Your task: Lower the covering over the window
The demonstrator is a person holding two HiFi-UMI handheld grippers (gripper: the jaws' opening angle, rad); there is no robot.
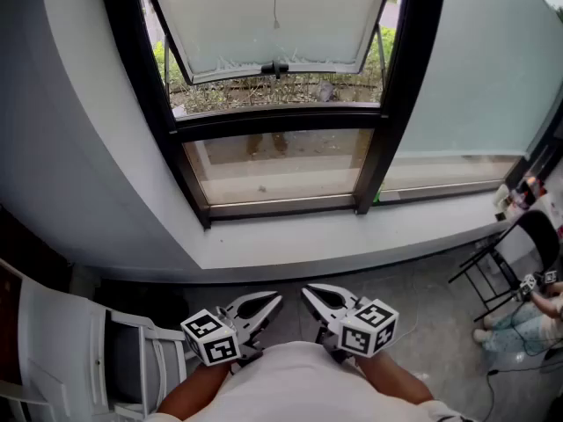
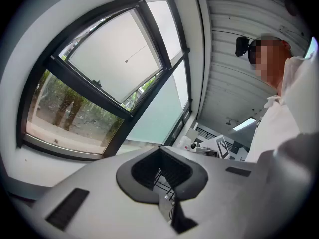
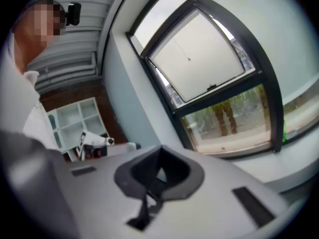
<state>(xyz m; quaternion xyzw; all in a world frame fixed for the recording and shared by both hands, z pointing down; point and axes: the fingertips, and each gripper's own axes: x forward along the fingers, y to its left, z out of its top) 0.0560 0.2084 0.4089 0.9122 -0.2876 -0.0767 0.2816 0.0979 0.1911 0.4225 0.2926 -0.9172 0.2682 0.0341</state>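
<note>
We hold left gripper (image 1: 274, 301) and right gripper (image 1: 308, 292) low by our torso, side by side, both jaws closed on nothing. White chair (image 1: 53, 341) at our left. Beyond: pale sill (image 1: 352, 236), then black-framed window (image 1: 413, 77). Roller blind (image 1: 264, 16) covers upper pane only, well apart from both grippers. Thin cord (image 1: 275, 3) hangs before it.

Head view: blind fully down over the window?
No, the blind ends at its bottom bar, leaving the lower pane uncovered.
</note>
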